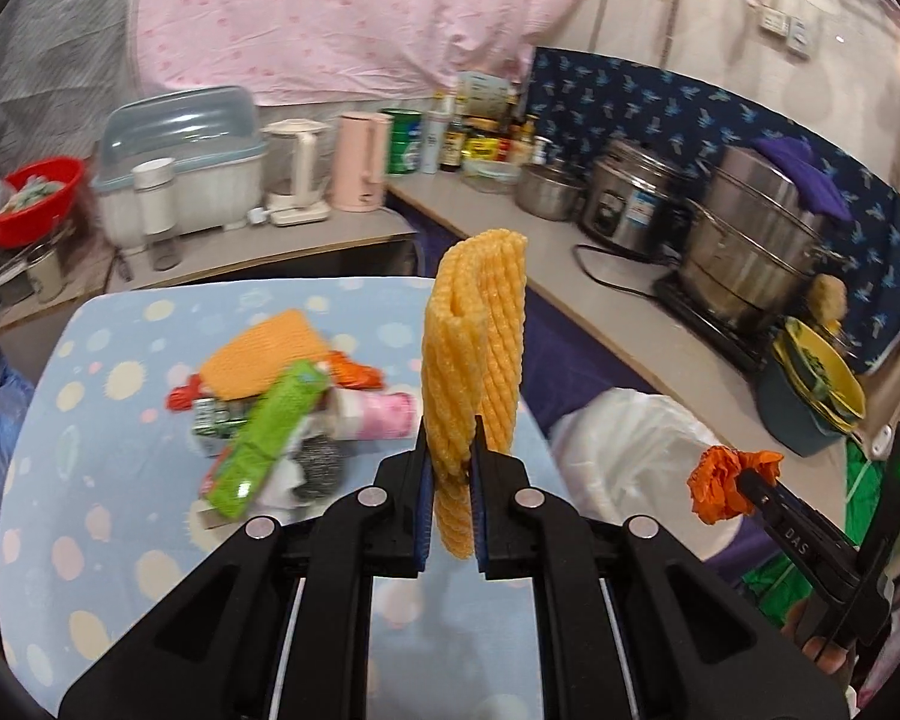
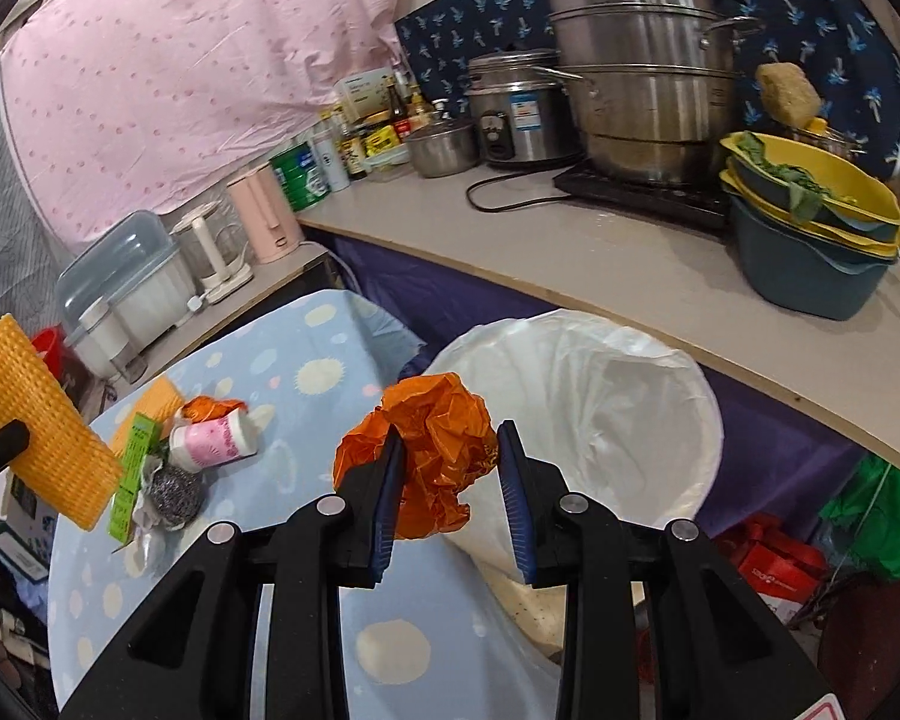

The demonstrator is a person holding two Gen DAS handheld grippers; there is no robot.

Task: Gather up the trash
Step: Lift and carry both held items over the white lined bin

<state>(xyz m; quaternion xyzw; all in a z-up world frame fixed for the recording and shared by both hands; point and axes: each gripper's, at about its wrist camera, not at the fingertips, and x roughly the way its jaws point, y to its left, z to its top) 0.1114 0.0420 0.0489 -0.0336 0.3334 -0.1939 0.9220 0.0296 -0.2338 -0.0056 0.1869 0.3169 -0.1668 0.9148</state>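
Both claws hold trash lifted off the blue spotted tabletop (image 2: 306, 360), near the white-lined bin (image 2: 630, 396).

The grey counter (image 2: 570, 258) curves behind the bin, its edge close over the bin's far rim; the bin's mouth stands open and bare, just beside the tabletop's right edge. On the tabletop a heap of trash remains toward the far side: an orange foam piece (image 1: 258, 354), a green box (image 1: 270, 432), a pink-and-white tube (image 2: 210, 441) and a steel scourer (image 2: 177, 492), with clear cloth on the near side. The left claw (image 1: 450, 468) is pinched narrow on a yellow foam net sleeve (image 1: 474, 348), which stands upright above the tabletop's right edge. The right claw (image 2: 450, 462) is clamped partway closed on a crumpled orange plastic bag (image 2: 432, 450), held beside the bin's near-left rim.
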